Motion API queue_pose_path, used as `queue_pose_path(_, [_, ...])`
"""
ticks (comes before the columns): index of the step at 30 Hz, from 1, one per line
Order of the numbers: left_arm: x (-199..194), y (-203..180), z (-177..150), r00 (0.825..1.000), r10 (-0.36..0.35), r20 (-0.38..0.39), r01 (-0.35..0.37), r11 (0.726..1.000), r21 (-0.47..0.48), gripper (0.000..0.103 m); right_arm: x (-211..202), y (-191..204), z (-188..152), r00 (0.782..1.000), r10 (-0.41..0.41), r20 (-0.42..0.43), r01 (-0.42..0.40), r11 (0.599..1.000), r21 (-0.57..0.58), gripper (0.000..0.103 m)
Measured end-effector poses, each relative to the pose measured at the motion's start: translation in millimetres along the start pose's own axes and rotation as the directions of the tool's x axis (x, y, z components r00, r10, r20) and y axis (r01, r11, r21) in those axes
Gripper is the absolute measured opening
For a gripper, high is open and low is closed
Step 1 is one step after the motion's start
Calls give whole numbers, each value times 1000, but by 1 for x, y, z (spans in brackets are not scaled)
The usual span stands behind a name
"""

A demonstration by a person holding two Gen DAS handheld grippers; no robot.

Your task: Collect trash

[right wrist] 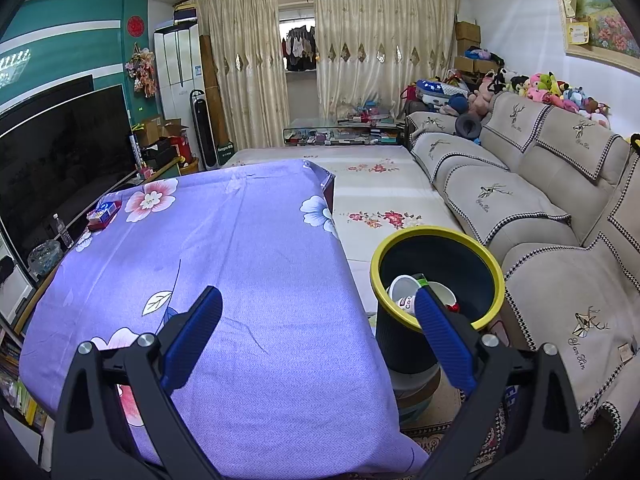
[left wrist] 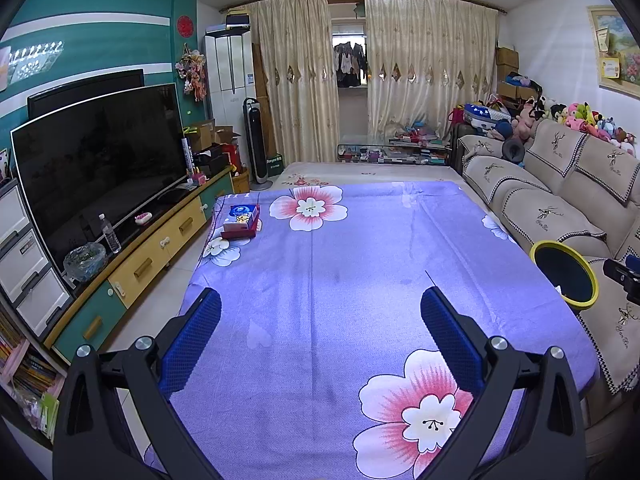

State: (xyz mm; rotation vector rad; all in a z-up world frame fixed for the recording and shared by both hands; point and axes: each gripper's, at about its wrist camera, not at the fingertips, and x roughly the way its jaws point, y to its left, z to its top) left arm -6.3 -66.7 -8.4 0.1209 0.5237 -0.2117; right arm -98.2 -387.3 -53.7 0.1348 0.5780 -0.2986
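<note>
My left gripper (left wrist: 320, 320) and right gripper (right wrist: 318, 316) both have jaws spread, holding nothing, above the purple floral bench (right wrist: 224, 240). Trash (right wrist: 404, 294) lies inside the yellow-rimmed bin (right wrist: 490, 264), just past my right jaw.

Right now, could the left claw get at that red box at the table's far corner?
Probably yes. The left claw is open and empty, and only bare purple cloth lies between it and the red box, though it sits well ahead.

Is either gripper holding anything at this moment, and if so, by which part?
Nothing is held. The left gripper and the right gripper are both wide open, with only the purple floral cloth between the fingers. White cups already lie in the yellow-rimmed bin.
</note>
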Motion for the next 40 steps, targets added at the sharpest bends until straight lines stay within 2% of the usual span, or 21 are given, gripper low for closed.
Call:
queue_pose_path(26, [7,0,-1,1000,-6,-23,6,1000,-3,98,4,2,-5,1000,2,-8,-2,1000,-3,92])
queue_pose_path(32, [15,-3,1,999,-35,-34,35,999,-5,98,7,3,-6,1000,4,-14,-4,1000,-6,92])
queue_pose_path(38, [61,13,16,995,-50,-89,44,996,-75,98,36,19,14,1000,13,-28,-15,997,-75,96])
queue_pose_path(40, [96,23,23,994,-33,-106,23,996,-88,98,57,24,25,998,35,-46,-38,996,-82,96])
